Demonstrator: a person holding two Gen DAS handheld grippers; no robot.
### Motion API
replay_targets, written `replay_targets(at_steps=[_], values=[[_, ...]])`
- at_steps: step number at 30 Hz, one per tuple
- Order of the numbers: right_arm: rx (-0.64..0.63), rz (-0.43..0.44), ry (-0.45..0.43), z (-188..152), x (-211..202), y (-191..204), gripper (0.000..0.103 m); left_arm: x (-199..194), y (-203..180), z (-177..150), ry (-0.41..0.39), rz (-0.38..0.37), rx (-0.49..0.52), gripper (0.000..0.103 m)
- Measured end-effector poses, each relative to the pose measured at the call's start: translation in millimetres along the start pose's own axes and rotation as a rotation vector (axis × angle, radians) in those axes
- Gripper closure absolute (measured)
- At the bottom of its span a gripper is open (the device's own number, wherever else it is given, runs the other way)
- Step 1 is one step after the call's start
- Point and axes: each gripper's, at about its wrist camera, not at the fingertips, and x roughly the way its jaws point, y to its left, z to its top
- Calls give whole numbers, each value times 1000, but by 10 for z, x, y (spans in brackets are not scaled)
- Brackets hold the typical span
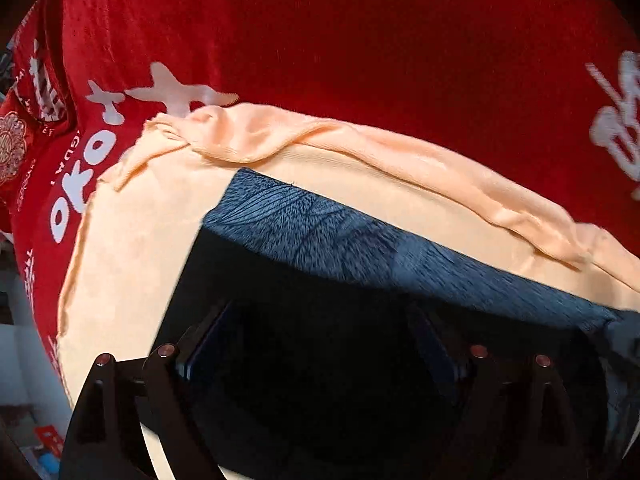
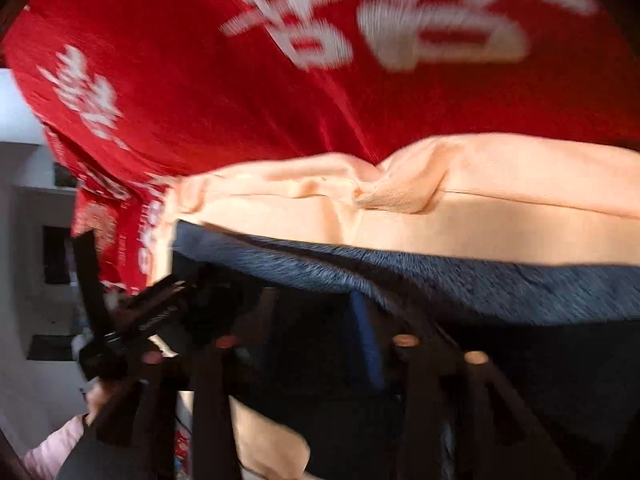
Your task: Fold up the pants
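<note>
Dark blue denim pants (image 1: 360,248) lie over a peach cloth (image 1: 132,260) on a red printed cover (image 1: 360,40). My left gripper (image 1: 320,360) sits low over the pants, its black fingers (image 1: 168,364) spread wide, with dark fabric between and under them. In the right wrist view the pants (image 2: 480,292) drape over my right gripper (image 2: 316,344), whose fingers (image 2: 404,344) stand apart with denim across them. The peach cloth (image 2: 480,216) lies behind. Whether either gripper pinches the fabric is hidden in shadow.
The red cover (image 2: 280,120) with white characters fills the background. The other hand-held gripper (image 2: 120,320) shows at the left in the right wrist view. A pale wall and shelves (image 2: 36,240) lie at far left.
</note>
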Motion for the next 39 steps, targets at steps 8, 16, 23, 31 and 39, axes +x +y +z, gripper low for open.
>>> replay_targets(at_steps=[8, 16, 23, 31, 39], values=[[114, -17, -66, -844, -841, -350, 40, -454, -153, -702, 44, -41, 119, 16], [301, -147, -149, -1823, -1543, -882, 40, -725, -608, -1318, 74, -123, 270, 16], [457, -261, -251, -2847, -2040, -1289, 40, -1001, -1048, -1689, 34, -225, 388, 16], [582, -373, -303, -3737, -2375, -1720, 40, -1264, -1557, -2002, 74, -420, 426, 16], [628, -314, -303, -4035, -2419, -2291, 40, -969, -2388, -2164, 171, -502, 402, 16]])
